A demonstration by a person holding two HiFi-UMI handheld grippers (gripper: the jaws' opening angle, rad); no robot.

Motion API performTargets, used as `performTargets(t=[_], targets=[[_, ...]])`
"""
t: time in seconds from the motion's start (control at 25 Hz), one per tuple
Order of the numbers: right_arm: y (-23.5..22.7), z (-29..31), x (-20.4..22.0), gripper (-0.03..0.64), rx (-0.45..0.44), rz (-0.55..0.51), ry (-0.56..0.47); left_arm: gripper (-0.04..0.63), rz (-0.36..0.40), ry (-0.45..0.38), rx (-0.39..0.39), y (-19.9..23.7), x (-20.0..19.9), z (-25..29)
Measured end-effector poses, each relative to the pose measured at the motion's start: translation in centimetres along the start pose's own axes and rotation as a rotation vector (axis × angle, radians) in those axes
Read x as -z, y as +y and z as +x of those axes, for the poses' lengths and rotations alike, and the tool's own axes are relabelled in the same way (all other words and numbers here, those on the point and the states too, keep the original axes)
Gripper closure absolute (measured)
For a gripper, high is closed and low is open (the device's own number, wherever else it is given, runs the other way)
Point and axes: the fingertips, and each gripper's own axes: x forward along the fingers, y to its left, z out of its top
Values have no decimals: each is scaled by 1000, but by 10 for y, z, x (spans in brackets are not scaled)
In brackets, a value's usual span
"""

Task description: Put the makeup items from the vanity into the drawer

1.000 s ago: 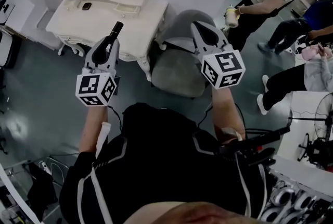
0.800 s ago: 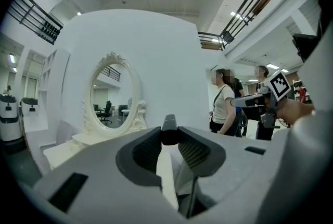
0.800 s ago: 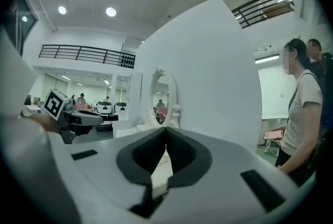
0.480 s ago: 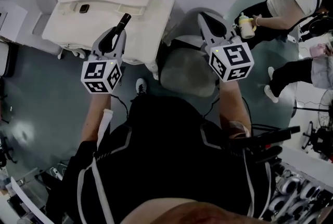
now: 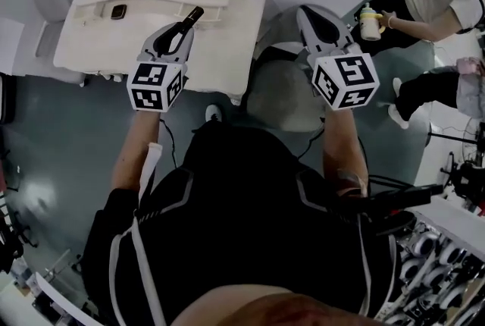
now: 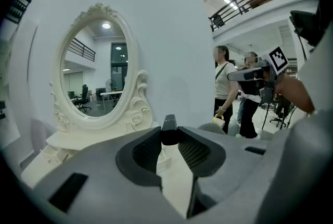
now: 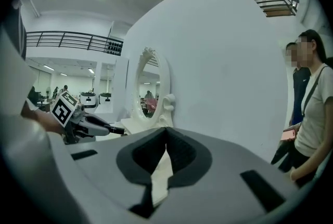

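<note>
A slim black makeup tube sticks out of the left gripper, jaws pinching its lower end, over the white desk. Held by so little, it could pivot or slip out on the way to the drawer, which no view shows. At three o'clock the right gripper has its jaws shut, empty, above a grey stool crowding the desk front.

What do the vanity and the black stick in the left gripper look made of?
The vanity: likely painted wood or moulded resin, matt cream; its carved scrolls suggest this. The black stick in the left gripper: probably plastic, smooth with a faint sheen on its end.
</note>
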Motion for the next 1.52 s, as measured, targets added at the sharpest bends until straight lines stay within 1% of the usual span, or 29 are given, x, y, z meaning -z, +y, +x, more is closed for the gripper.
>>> performTargets(t=[0.2, 0.32, 0.48, 0.64, 0.8, 0.92, 1.08, 1.24, 1.36, 1.52], targets=[[2, 30, 6, 612, 51, 15, 39, 494, 121, 139, 111, 29, 26, 35], [1, 43, 15, 612, 96, 32, 73, 494, 200, 216, 177, 44, 45, 58], [2, 46, 29, 612, 158, 54, 119, 494, 310, 318, 288, 52, 67, 86], [3, 43, 39, 612, 194, 74, 154, 494, 416, 399, 358, 56, 86, 112], [-2, 38, 49, 612, 208, 82, 181, 494, 502, 480, 400, 60, 104, 133], [-12, 36, 55, 612, 215, 85, 190, 494, 567, 527, 402, 61, 114, 147], [-22, 35, 60, 612, 215, 85, 190, 494, 648, 602, 428, 61, 131, 159], [-29, 33, 71, 612, 204, 100, 205, 494, 697, 661, 449, 57, 142, 172], [-36, 32, 79, 612, 201, 111, 219, 494, 749, 693, 462, 53, 147, 181], [-41, 34, 90, 612, 197, 124, 241, 494, 813, 757, 497, 51, 159, 186]])
